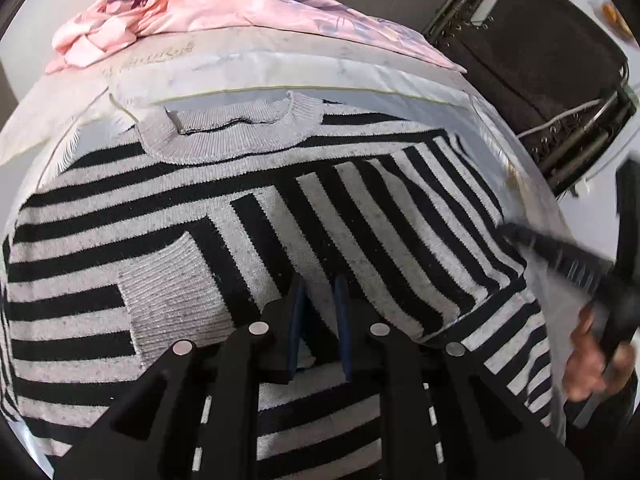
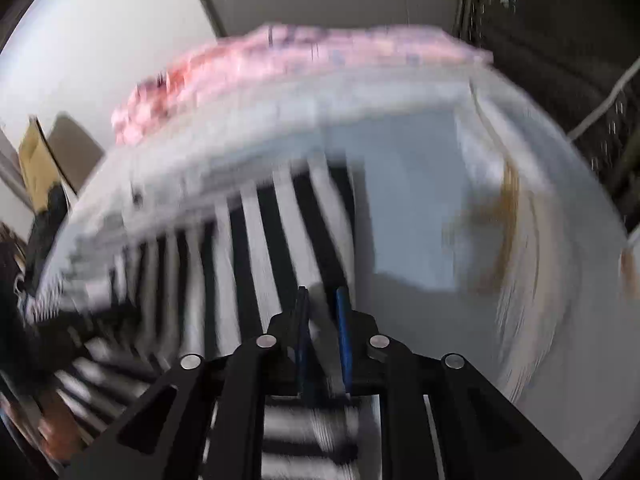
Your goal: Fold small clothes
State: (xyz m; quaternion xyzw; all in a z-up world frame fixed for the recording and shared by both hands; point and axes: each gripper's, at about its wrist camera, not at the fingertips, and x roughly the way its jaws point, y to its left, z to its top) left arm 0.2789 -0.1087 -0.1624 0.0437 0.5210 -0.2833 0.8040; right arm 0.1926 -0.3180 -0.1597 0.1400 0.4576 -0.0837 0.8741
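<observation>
Surface: a white-covered table (image 1: 360, 80), rim curving off toward 3 o'clock in the left wrist view.
Task garment: a striped sweater (image 1: 192, 216), black and grey bands, lying flat on the table and filling the middle of the left wrist view. Grey ribbed collar (image 1: 236, 136) at 12 o'clock of the garment.
Sleeves: one sleeve (image 1: 384, 232) is folded in across the body, stripes running at an angle to the body stripes. A grey ribbed cuff (image 1: 176, 296) lies on the chest at 9 o'clock of the left tongs.
Left tongs (image 1: 320, 292): blue-padded fingers set a narrow gap apart, low over the sweater's middle. No cloth visibly pinched between them; whether the tips touch the knit cannot be told.
Right tongs (image 2: 322, 304): view heavily blurred by motion. Fingers a narrow gap apart, over the sweater's edge (image 2: 260, 248) where stripes meet bare table. A grey streak shows between the fingers; a grip cannot be confirmed.
Right tongs, second sighting: blurred black body at 3 o'clock in the left wrist view, held by a hand (image 1: 600, 356).
Other cloth: a pink garment (image 1: 192, 8) heaped at the table's far edge, 12 o'clock, well apart from the sweater.
Surroundings: a dark folding frame with springs (image 1: 532, 60) beyond the table at 2 o'clock.
</observation>
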